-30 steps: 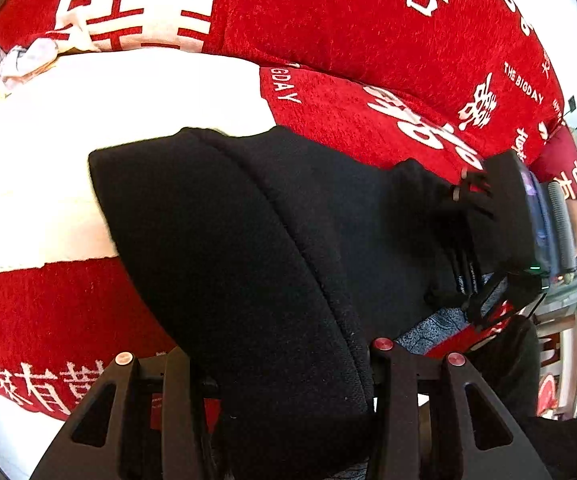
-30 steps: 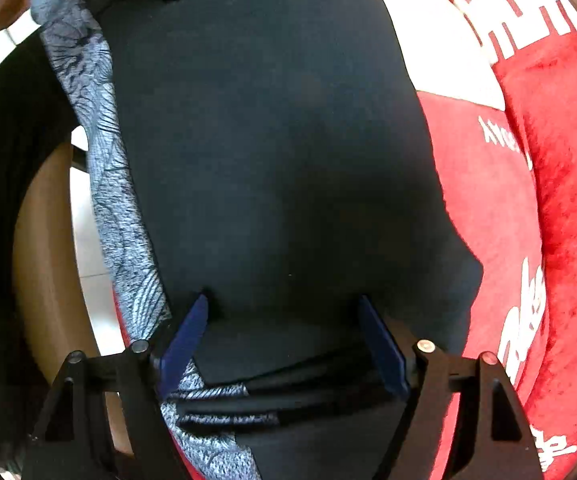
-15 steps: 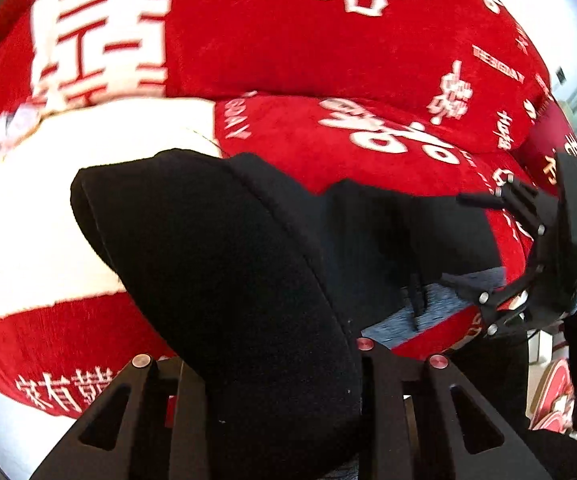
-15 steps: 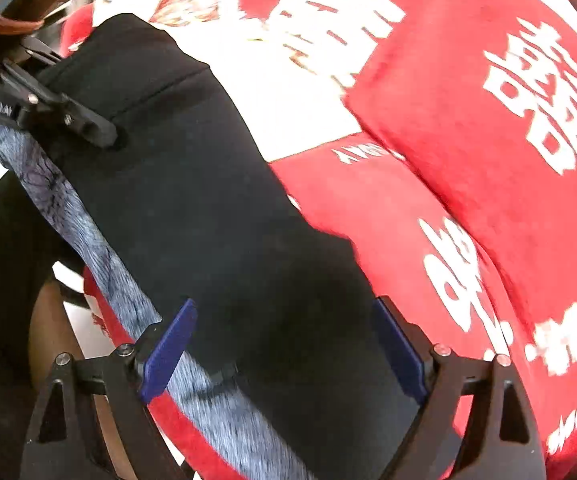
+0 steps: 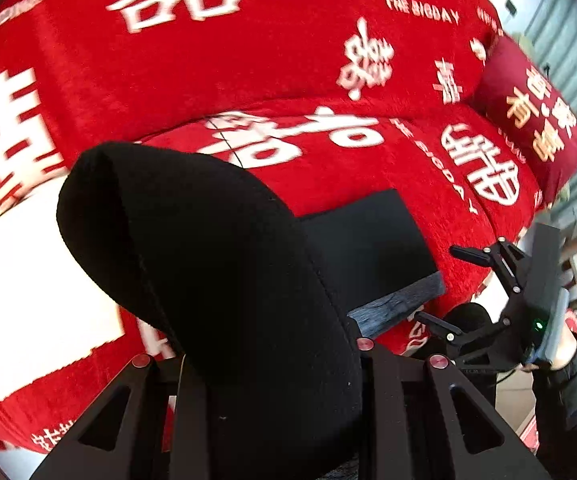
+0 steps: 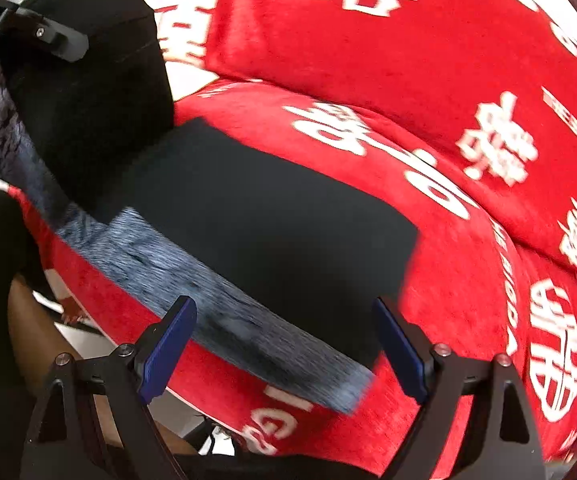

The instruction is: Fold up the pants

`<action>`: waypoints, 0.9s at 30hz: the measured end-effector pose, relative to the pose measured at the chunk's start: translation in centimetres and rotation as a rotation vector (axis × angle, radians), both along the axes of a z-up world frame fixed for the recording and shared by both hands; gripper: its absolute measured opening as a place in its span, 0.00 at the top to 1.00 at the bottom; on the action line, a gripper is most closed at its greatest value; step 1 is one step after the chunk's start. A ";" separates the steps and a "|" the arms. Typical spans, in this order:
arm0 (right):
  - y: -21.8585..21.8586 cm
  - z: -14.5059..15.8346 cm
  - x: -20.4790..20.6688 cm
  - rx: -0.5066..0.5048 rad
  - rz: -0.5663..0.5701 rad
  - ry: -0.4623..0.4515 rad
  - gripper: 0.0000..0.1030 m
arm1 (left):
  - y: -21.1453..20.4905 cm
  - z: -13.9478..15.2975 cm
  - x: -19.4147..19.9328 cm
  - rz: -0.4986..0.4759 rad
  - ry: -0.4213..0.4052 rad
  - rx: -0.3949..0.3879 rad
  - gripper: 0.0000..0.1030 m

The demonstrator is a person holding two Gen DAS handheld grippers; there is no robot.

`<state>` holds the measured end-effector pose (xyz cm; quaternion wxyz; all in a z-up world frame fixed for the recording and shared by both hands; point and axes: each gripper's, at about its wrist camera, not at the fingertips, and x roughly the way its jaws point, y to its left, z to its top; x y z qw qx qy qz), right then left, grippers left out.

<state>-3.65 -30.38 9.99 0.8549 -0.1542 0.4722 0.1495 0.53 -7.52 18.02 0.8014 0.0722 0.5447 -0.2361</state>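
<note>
Black pants [image 5: 224,280] bulge up in a thick fold between the fingers of my left gripper [image 5: 276,364], which is shut on them. The rest of the pants [image 6: 248,220] lies flat on the red sofa seat, with a grey band [image 6: 208,300] along the near edge. My right gripper [image 6: 284,344] hovers open over that edge, its blue pads [image 6: 168,344] apart and touching nothing. From the left wrist view, the right gripper [image 5: 444,284] is off the pants' right end, empty. The left gripper [image 6: 36,36] shows at the top left of the right wrist view, clamped on the raised fold.
The sofa cover [image 5: 248,60] is red with large white characters and a white patch [image 5: 28,300] on the left. A dark red cushion [image 5: 528,120] leans at the far right. A person's sleeve [image 5: 568,380] and a brown wooden piece [image 6: 32,340] are at the sofa's front edge.
The right gripper, earlier straddling the pants' cloth, has lifted clear and rolled. The left gripper has carried its fold up and to the right, leaving the rest spread flat on the seat.
</note>
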 end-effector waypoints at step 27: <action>-9.7 -4.1 -4.1 0.188 -0.280 0.079 0.11 | -23.2 -12.0 2.8 -0.148 0.091 0.363 0.65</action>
